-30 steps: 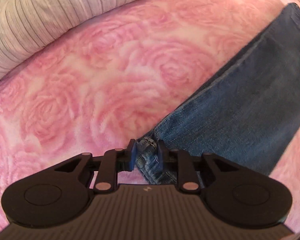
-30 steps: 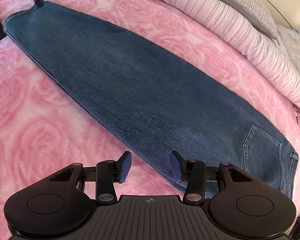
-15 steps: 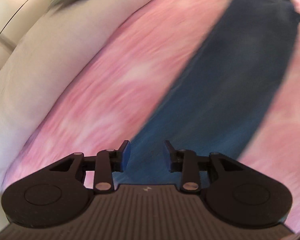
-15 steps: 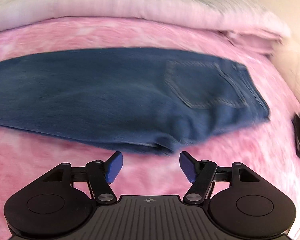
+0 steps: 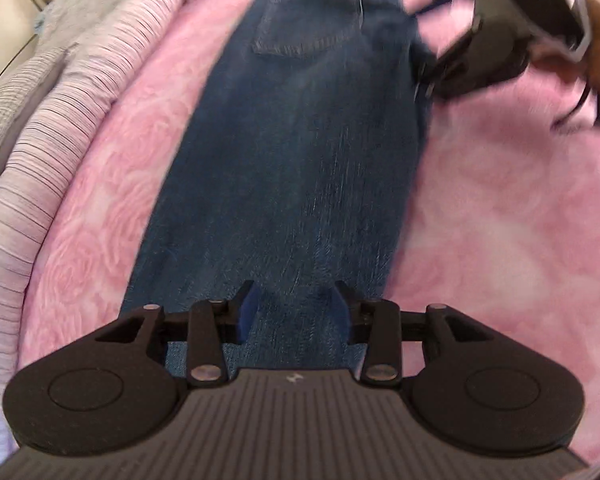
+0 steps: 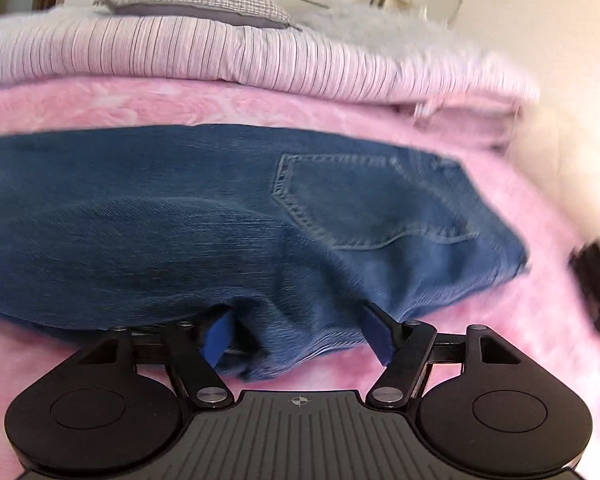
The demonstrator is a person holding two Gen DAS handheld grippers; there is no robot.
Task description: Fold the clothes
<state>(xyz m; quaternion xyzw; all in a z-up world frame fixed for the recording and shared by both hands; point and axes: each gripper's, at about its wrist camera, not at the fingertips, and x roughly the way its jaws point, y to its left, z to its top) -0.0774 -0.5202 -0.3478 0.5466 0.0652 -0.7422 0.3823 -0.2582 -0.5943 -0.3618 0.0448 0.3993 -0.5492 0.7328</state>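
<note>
A second earlier my left gripper (image 5: 294,308) had been pinching the frayed hem of the jeans (image 5: 300,152); by this moment it had let go, and its jaws were opening with nothing pinched, only flat denim showing between them at the bottom centre of the left wrist view; the whole length of the jeans ran up that frame to the back pocket (image 5: 300,36) near the top; they lay on the pink rose blanket (image 5: 500,240), with the striped bedding (image 5: 40,152) along the left edge.

My right gripper (image 6: 300,330) had come down from the open blanket onto the seat end; its jaws stood spread, straddling a bulge of denim at the lower centre of the right wrist view, the pads not visibly pressing on it; in the left view the same gripper showed at the upper right, beside the pocket end.

I judged that the lengthwise fold was done and laid flat; both hands were repositioning, and the next fold would bring one end over the other.
</note>
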